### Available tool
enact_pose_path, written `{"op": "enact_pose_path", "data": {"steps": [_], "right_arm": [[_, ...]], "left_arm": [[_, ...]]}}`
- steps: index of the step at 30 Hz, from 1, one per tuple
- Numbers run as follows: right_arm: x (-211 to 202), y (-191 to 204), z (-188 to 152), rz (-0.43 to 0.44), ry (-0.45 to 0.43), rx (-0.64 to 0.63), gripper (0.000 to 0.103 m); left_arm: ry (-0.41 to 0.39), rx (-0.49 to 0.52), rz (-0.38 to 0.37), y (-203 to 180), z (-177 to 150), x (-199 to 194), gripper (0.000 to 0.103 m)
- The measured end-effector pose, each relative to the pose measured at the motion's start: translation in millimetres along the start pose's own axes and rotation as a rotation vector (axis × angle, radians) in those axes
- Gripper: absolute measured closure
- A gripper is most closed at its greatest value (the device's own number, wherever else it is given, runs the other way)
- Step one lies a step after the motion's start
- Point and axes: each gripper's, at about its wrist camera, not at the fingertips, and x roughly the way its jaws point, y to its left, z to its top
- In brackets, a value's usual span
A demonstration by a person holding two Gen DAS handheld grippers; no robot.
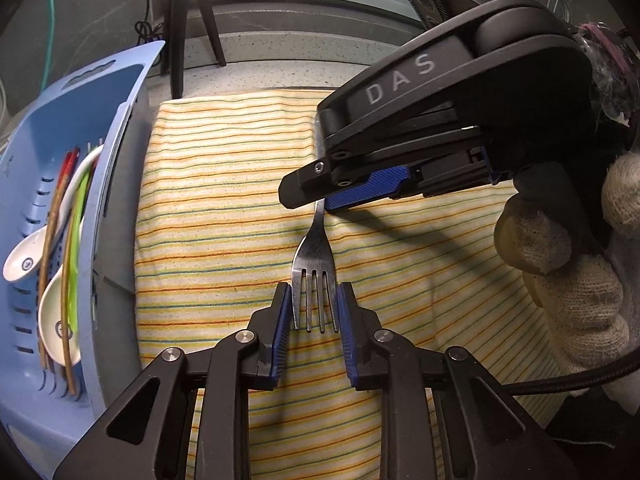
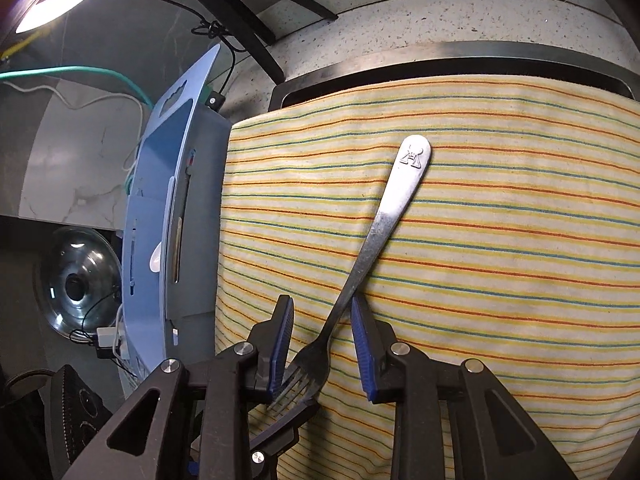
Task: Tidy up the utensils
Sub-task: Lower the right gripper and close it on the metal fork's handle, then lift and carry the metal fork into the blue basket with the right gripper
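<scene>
While the left wrist view looks down along its own fingers, the fork [image 1: 315, 264] lies on the striped cloth [image 1: 224, 208] with its tines pointing toward six o'clock, right between the blue pads of the left gripper [image 1: 313, 312]; those pads sit against the outer tines, so I read the jaws as clamped on the fork's head. At about one o'clock the right gripper [image 1: 316, 200] reaches in from the side and straddles the neck of the handle, held by a gloved hand [image 1: 560, 248]; from here I cannot tell whether its pads press. At nine o'clock a blue basket [image 1: 120, 128] holds white spoons [image 1: 28, 256] and some chopsticks [image 1: 52, 232], probably where the fork belongs. From the right wrist view the fork [image 2: 384, 216] runs from the tines at six o'clock up to the stamped handle end at one o'clock. The right gripper [image 2: 320, 336] has its pads apart, the right pad touching the neck and the left pad clear of it, so it does not clamp. The fork looks stiff, light and smooth, likely slippery. A hold across the flat neck or mid-handle should be surer than one on the tapering tines, which could let it pivot or slide out.
</scene>
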Motion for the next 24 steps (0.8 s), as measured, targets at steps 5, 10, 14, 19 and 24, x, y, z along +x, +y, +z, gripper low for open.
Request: {"op": "enact_pose_path", "data": {"steps": [5,10,14,19,24], "right_arm": [[1,-7,2,-0.014,0.007,0.027,0.093],[-4,-14,1,0.028,0.012,0.051,0.094],[-11,-12,1,0.063,0.003,0.053,0.094],[-21,1,-1,0.086,-0.019,0.031,0.094],[-30,24,1,0.117,-0.029,-0.007,0.094]], "left_arm": [[-0.017,-0.037,-0.028,5,1,-1,0.082],[-0.032,-0.036,-0.027,3,0,-9,0.081],[-0.058,-0.053,-0.033,4,1,-21,0.081],[-0.093,-0.054,-0.024,6,-5,-43,0.081],[-0.135,-0.072,-0.011,16,-8,-71,0.081]]}}
